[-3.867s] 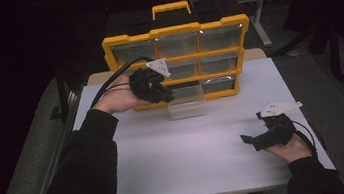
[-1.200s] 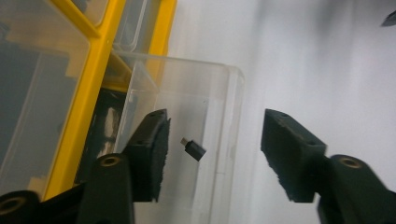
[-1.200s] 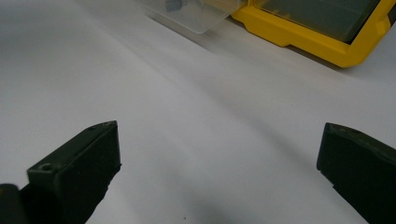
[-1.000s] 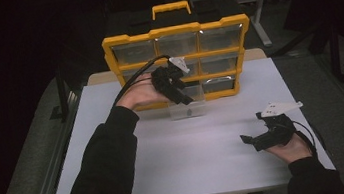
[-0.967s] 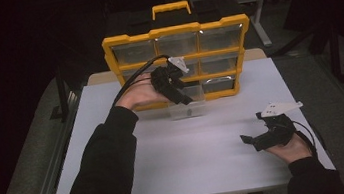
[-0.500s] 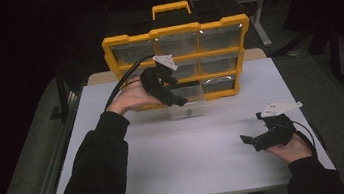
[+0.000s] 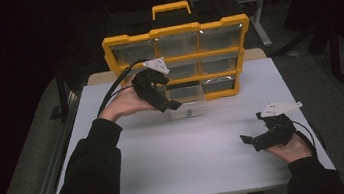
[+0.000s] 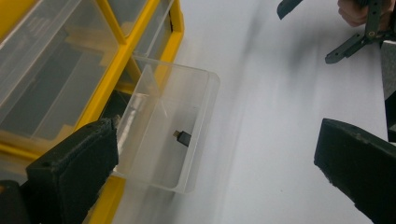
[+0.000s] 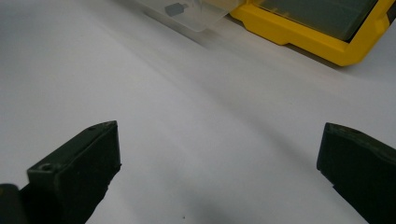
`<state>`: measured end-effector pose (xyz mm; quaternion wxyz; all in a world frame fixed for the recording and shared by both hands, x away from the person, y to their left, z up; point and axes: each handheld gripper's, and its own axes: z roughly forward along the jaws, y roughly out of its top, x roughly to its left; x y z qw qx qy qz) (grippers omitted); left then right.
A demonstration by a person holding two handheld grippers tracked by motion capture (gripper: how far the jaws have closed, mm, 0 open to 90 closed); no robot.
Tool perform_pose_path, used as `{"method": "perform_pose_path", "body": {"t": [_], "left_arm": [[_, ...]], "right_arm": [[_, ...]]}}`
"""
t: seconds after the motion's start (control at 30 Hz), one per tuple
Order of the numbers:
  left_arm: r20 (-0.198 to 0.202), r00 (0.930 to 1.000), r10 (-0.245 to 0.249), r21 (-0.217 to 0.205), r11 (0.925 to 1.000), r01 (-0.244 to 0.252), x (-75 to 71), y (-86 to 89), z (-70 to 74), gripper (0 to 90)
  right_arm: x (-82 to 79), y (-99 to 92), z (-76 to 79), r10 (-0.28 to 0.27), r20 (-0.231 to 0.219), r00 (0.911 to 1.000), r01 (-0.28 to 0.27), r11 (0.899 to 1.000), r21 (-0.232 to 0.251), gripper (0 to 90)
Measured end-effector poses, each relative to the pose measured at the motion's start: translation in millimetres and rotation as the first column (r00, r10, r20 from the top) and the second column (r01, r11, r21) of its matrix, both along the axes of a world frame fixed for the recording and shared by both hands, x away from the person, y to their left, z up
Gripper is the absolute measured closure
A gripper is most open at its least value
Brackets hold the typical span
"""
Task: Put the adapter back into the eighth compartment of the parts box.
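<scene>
Left tongs (image 8: 210,168) have just opened, jaws apart and empty; drawer (image 8: 173,126) left pulled out, centre frame. Right tongs (image 9: 215,172) apart, idle.

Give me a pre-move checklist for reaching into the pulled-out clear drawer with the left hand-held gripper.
1. Clear drawer pulled out of the yellow organizer: ok, it juts forward onto the white table.
2. Small dark part in the drawer: ok, it lies alone on the drawer floor.
3. Left hand-held gripper empty: ok, its jaws have just been opening, they stand wide and nothing is between them.
4. Left hand-held gripper lined up on the part: not ok, the drawer sits toward one jaw rather than midway.
5. Right hand-held gripper out of the way: ok, it rests open near the table's front edge, apart from the drawer.
6. Drawer steady if nudged: cannot tell.
</scene>
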<state>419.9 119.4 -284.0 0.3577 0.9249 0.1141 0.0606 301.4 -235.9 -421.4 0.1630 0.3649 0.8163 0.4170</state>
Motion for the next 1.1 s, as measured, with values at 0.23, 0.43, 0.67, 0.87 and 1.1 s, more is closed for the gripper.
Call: {"method": "perform_pose_path", "body": {"t": [0.23, 0.43, 0.67, 0.87, 1.1], "left_arm": [[0.01, 0.9997, 0.024, -0.019, 0.9995, -0.024, -2.7, 10.5, 1.2, 0.0], [0.017, 0.9993, 0.032, -0.035, 0.9989, -0.032, -5.0, 17.0, 2.7, 0.0], [0.018, 0.9989, 0.044, -0.039, 0.9983, -0.043, -9.3, 23.7, 1.0, 0.0], [0.021, 0.9977, 0.064, -0.064, 0.996, -0.063, -11.6, 35.0, -0.3, 0.0], [0.033, 0.997, 0.07, -0.08, 0.9945, -0.067, -17.8, 45.3, -2.6, 0.0]], "right_arm": [[-0.1, 0.4, -0.1, -0.001, -0.003, 1.0, 0.001, 1.0, -0.002, 0.0], [0.0, 0.4, -0.2, -0.001, -0.004, 1.0, 0.001, 1.0, -0.002, 0.0], [0.0, 0.5, -0.4, -0.001, -0.005, 1.0, 0.001, 1.0, -0.003, 0.0], [0.1, 0.8, -0.6, -0.001, -0.007, 1.0, 0.001, 1.0, -0.005, 0.0], [0.3, 0.9, -0.8, -0.001, -0.007, 1.0, 0.001, 1.0, -0.008, 0.0]]}}
